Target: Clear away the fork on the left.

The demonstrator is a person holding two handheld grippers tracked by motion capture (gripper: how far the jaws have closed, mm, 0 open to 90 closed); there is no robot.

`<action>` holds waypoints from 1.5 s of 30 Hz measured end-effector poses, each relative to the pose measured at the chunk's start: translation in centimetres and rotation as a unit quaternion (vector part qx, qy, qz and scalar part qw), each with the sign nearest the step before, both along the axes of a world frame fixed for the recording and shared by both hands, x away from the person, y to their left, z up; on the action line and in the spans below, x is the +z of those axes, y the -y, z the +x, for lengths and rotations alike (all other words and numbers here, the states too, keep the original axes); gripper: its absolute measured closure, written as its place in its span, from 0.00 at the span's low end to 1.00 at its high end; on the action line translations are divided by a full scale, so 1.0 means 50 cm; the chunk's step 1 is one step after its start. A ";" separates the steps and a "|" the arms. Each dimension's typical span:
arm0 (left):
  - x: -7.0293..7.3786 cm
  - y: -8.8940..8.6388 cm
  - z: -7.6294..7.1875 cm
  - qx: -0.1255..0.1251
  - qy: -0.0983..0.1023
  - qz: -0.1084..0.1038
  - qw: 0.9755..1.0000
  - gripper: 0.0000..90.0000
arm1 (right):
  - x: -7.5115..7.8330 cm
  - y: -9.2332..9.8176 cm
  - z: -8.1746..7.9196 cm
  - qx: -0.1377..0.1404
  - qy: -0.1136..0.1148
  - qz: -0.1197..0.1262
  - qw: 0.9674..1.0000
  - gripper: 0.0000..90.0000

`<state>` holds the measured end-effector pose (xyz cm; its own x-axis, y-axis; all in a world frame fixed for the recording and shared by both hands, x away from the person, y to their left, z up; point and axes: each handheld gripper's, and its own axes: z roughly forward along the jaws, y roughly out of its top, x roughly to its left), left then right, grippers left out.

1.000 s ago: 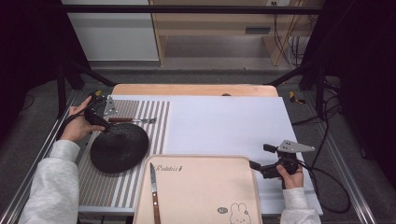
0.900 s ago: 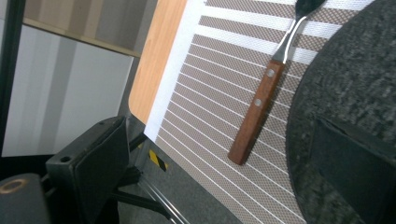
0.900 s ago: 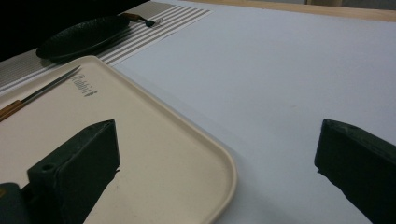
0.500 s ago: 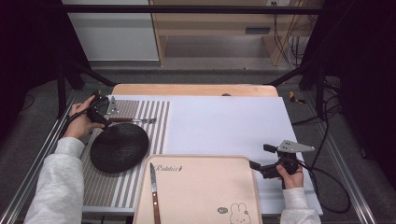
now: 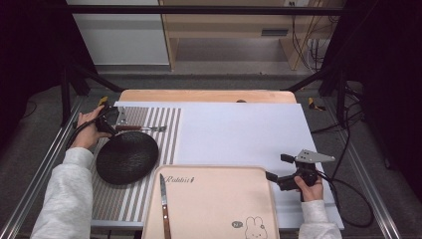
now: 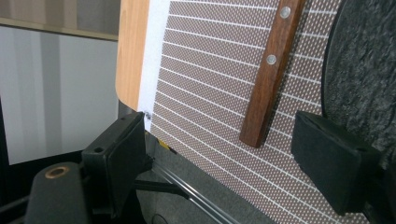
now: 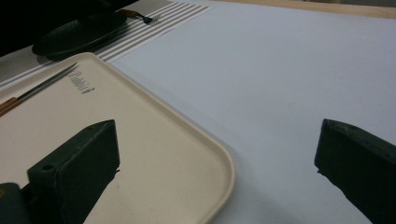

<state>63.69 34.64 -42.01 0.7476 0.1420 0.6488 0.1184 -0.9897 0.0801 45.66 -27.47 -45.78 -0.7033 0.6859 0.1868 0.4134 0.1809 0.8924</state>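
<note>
Reaching left gripper, jaws closing around fork

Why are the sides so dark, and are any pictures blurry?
High view: light falls on the table; the room around stays dark. Left gripper view: fork handle sharp, near jaws soft. Right gripper view: tray clear, plate dim and hazy.

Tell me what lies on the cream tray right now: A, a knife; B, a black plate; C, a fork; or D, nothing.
A: in the high view a knife with a wooden handle lies on the left part of the cream tray, while the black plate sits on the striped mat beside it.
</note>
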 end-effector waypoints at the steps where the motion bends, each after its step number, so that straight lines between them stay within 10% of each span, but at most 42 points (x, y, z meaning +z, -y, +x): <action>1: -0.003 0.000 0.001 0.001 0.000 0.005 1.000 0.21 | 0.000 0.000 0.000 0.000 0.000 0.000 1.000 0.00; 27: -0.039 0.007 0.012 -0.019 -0.027 0.035 0.999 0.42 | 0.001 0.001 0.000 -0.001 0.000 0.001 1.000 0.00; 45: -0.047 0.026 0.019 -0.030 -0.028 0.020 0.999 0.54 | 0.001 0.001 0.000 -0.001 0.000 0.002 1.000 0.00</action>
<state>64.65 33.35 -44.36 0.7897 0.0709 0.6094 0.0622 -0.9974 0.0354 45.65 -27.52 -45.73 -0.7015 0.6870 0.1897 0.4135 0.1755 0.8934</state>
